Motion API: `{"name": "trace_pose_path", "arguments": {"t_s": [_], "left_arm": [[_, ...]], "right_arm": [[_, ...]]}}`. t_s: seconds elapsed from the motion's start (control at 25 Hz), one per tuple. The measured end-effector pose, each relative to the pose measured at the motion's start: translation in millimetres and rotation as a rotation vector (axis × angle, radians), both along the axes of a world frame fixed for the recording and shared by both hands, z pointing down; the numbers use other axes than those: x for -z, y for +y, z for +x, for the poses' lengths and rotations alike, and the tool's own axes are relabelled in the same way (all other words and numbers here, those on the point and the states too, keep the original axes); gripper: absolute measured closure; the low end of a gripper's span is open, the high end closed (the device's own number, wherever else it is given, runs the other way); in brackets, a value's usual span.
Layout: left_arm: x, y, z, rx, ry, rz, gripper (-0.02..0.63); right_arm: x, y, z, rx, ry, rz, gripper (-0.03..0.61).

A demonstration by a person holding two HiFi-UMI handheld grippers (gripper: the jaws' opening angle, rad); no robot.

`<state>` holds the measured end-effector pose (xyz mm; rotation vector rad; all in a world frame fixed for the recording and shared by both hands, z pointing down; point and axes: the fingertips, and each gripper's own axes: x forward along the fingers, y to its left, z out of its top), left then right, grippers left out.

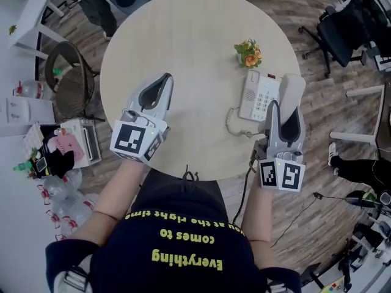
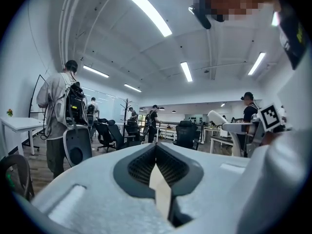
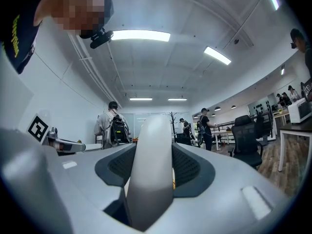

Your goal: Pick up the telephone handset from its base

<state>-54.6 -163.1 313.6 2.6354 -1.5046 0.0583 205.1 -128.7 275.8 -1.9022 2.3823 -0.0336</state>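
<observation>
A white telephone base (image 1: 256, 95) with a keypad lies on the right side of the round pale table (image 1: 183, 47). Its white handset (image 1: 292, 90) is off the base and stands up between the jaws of my right gripper (image 1: 286, 110), which is shut on it just right of the base. In the right gripper view the handset (image 3: 151, 169) fills the gap between the dark pads. A coiled cord (image 1: 234, 124) runs from the base towards the near table edge. My left gripper (image 1: 165, 79) hovers over the table's left half, shut with nothing in it; its pads (image 2: 141, 167) meet in the left gripper view.
A small pot of orange flowers (image 1: 248, 54) stands just behind the phone. A wicker chair (image 1: 70, 81) and a white box (image 1: 82, 140) sit on the floor at the left, black office chairs (image 1: 348, 32) at the right. Several people (image 2: 61, 116) stand in the room.
</observation>
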Motion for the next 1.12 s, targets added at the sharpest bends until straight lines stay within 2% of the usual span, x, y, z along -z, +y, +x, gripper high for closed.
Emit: {"name": "trace_pose_path", "arguments": {"t_s": [0.36, 1.12], "left_arm": [[10, 8, 4, -0.022, 0.0, 0.016, 0.609], [16, 15, 6, -0.045, 0.0, 0.026, 0.61]], "right_arm": [[16, 13, -4, 0.009, 0.01, 0.036, 0.348], [30, 25, -10, 0.001, 0.025, 0.049, 0.348]]}}
